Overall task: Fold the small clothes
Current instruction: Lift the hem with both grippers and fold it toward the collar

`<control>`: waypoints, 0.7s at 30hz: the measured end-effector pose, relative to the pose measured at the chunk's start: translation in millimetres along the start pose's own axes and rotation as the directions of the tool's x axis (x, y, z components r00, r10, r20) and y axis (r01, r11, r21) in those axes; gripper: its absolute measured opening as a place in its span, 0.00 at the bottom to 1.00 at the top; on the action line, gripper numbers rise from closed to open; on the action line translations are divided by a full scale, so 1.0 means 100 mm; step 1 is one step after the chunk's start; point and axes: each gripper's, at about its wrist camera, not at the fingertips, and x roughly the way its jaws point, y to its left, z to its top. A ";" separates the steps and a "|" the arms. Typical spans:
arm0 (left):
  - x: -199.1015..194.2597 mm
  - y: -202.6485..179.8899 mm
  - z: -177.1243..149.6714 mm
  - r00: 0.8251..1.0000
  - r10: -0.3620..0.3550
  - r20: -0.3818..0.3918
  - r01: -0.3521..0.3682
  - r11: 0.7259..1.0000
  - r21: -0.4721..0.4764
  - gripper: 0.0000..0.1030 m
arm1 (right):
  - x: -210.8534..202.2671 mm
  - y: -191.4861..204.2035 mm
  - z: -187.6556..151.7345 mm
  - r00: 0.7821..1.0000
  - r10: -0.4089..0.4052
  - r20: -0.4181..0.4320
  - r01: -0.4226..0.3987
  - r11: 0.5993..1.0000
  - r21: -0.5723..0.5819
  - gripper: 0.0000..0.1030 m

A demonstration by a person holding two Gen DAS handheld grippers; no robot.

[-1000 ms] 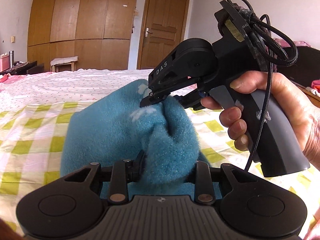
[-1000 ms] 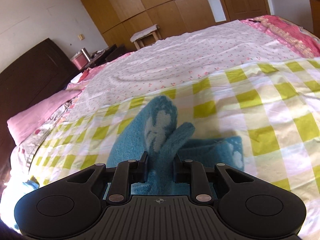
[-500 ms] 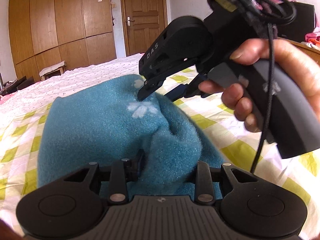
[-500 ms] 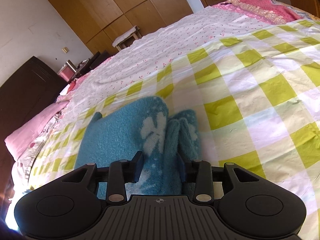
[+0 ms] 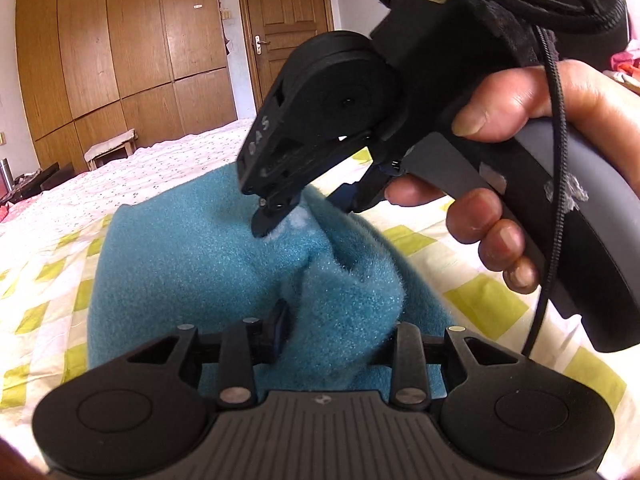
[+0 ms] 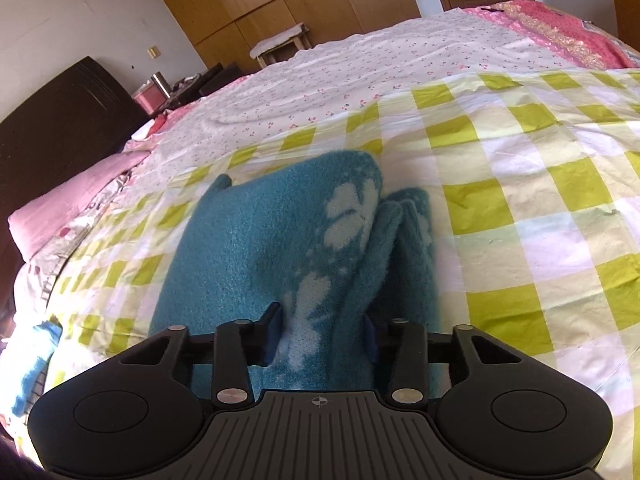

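A fluffy teal garment (image 5: 208, 264) with pale flower marks lies folded over on the checked bedspread; it also shows in the right wrist view (image 6: 280, 240). My left gripper (image 5: 332, 332) is shut on a bunched edge of it at the near side. My right gripper (image 6: 320, 336) is shut on another fold of the same garment, and in the left wrist view its fingertips (image 5: 272, 216) pinch the cloth just beyond my left gripper. A hand (image 5: 516, 168) holds the right gripper's handle.
The yellow-green checked bedspread (image 6: 520, 184) covers the near bed, with a floral sheet (image 6: 360, 68) beyond. A pink pillow (image 6: 64, 208) and dark headboard (image 6: 52, 120) stand at left. Wooden wardrobes (image 5: 120, 40), a door and a small stool (image 5: 108, 148) stand behind.
Both grippers have carried the held edge of the teal garment forward over its body, so the fold lies flatter and wider. The right gripper has come closer to the left one.
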 end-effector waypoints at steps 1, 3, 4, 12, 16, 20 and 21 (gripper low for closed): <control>-0.03 0.01 0.03 1.000 -0.004 0.007 0.004 1.000 -0.009 0.35 | -0.02 0.00 0.02 1.000 0.006 0.003 -0.006 1.000 -0.002 0.29; -0.07 0.01 0.11 1.000 -0.010 0.027 0.010 1.000 -0.015 0.34 | -0.09 -0.01 0.07 0.999 0.028 0.020 -0.028 1.000 0.012 0.26; -0.10 0.01 0.16 0.999 -0.014 0.038 0.014 1.000 -0.017 0.34 | -0.13 -0.01 0.09 0.999 0.037 0.033 -0.038 0.999 0.016 0.25; -0.10 -0.14 0.33 0.998 -0.049 0.050 0.052 0.998 -0.042 0.34 | -0.28 -0.28 0.19 0.993 0.077 0.088 -0.083 0.994 0.070 0.24; 0.16 -0.36 0.21 0.998 -0.042 -0.036 0.042 0.999 -0.001 0.39 | -0.11 -0.67 0.00 0.995 0.066 0.081 -0.079 0.981 0.178 0.23; 0.17 -0.53 0.15 1.000 -0.006 -0.023 0.008 0.998 0.066 0.43 | -0.10 -0.88 -0.12 0.986 0.113 0.119 -0.137 0.966 0.221 0.23; 0.15 -0.52 0.14 1.000 -0.011 -0.026 0.013 0.998 0.068 0.43 | -0.09 -0.90 -0.14 0.984 0.123 0.129 -0.150 0.962 0.227 0.23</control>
